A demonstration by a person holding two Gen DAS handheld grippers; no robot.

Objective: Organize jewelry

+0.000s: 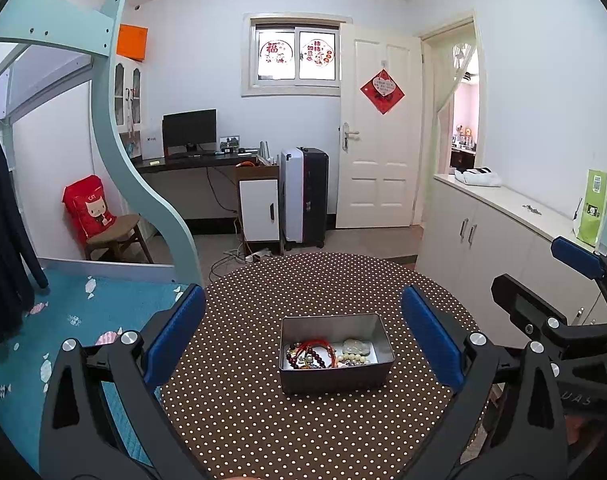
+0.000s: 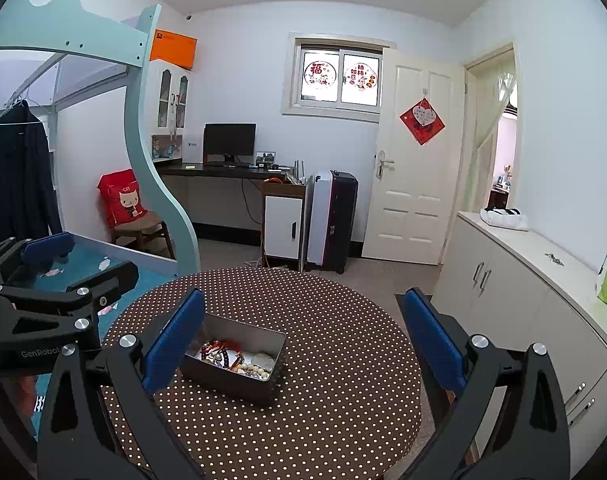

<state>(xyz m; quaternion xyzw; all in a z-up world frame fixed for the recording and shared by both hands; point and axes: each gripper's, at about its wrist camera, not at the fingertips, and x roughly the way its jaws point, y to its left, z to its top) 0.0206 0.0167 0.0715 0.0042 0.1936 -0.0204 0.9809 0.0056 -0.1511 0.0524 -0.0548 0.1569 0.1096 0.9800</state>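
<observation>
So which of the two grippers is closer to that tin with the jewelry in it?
Left, though only slightly. The left gripper hovers open, facing the metal tin head-on, which sits centred between its fingers. The right gripper hovers open further right, with the tin off toward its left finger.

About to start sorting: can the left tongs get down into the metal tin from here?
Probably yes. The left tongs are open and lined up with the metal tin, which has no lid on and nothing above it. The right tongs hang off to the side, clear of that path.
</observation>
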